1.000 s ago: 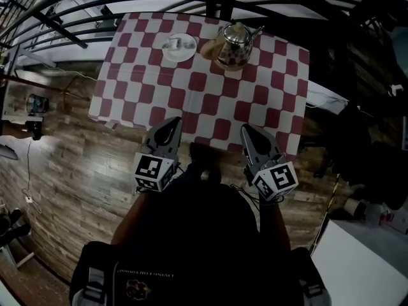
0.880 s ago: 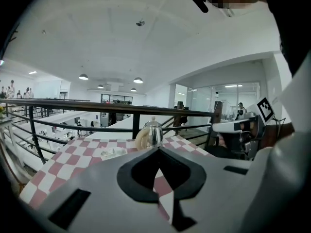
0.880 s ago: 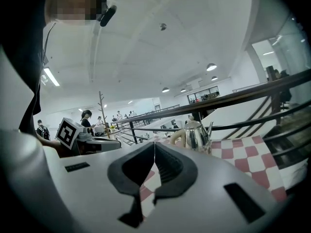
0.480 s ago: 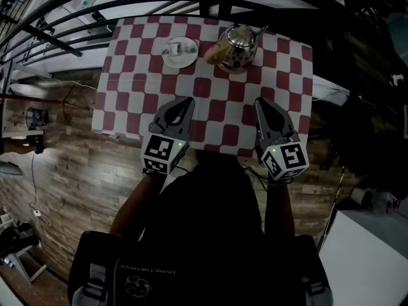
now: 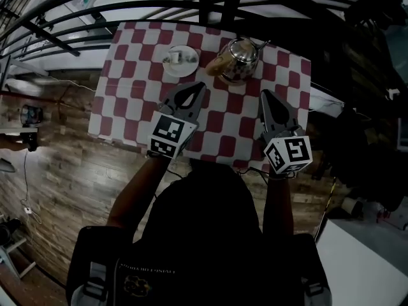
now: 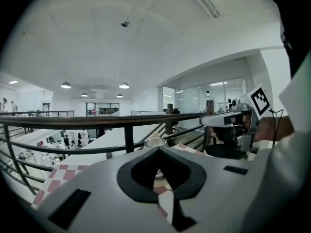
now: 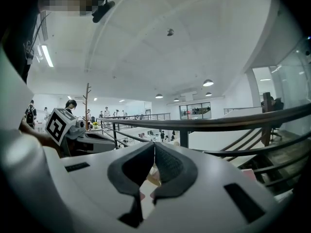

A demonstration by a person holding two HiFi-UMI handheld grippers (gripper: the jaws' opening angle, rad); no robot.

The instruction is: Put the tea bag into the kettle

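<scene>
Tea bag (image 5: 173,58): we take it to be the small pale thing lying on the round white saucer (image 5: 191,69) at the far left of the red-and-white checked tabletop (image 5: 121,104), but it's too small to be sure. The shiny rounded metal kettle (image 5: 241,55) stands just right of the saucer, also far, w/ something tan at its left foot that we can't name.

Progress, as we judge it: nothing done yet. The bag isn't picked up & isn't in the kettle. The white left gripper (image 5: 193,90) hovers over the cloth on the near side of the saucer, apart from it. The white right gripper (image 5: 268,98) hovers near-right of the kettle, also apart. Both gripper views show jaws pressed together w/ nothing btw them, so both are empty. Left to do, prob.: reach the saucer, open & pinch the bag, clear the kettle's lid if it's on, drop the bag in.

Hard to read: whether the lid is on, and whether the bag has a string or tag. In the gripper views each gripper's own body covers most of the tabletop. A dark metal railing (image 6: 97,122) runs beyond the far edge.
</scene>
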